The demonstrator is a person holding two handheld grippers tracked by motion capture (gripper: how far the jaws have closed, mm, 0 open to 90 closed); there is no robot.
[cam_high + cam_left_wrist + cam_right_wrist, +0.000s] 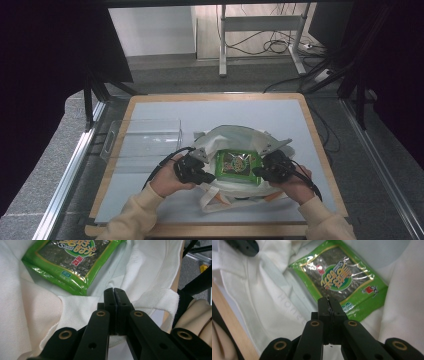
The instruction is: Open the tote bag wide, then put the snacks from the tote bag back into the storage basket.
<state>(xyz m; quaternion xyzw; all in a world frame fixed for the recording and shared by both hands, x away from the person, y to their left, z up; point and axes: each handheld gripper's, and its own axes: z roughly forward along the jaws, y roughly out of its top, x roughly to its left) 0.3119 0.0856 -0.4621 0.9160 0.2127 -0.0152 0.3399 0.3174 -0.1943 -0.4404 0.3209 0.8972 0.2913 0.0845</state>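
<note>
- I hold a white bag [235, 137] open on the table [150, 107], a green seaweed pack [236, 165] lying inside.
- My left gripper [114, 290] is clamped on the bag's rim; my right gripper [329, 300] is clenched, seemingly on fabric too.
- Next: lift both evenly.

The scene is looked down on from above the person's side in the high view, facing toward twelve o'clock, far enough off that the whole pale-topped, wood-edged table [150, 107] is taken in. The left gripper view is taken from very close, along black jaws rising from six o'clock, over the white fabric tote bag [150, 267]; the green glossy seaweed snack packet [72, 262] is seen toward eleven o'clock. The right gripper view is equally close, with the packet [342, 277] just beyond the jaws at twelve o'clock. Bag and packet are shared by all three views.
</note>
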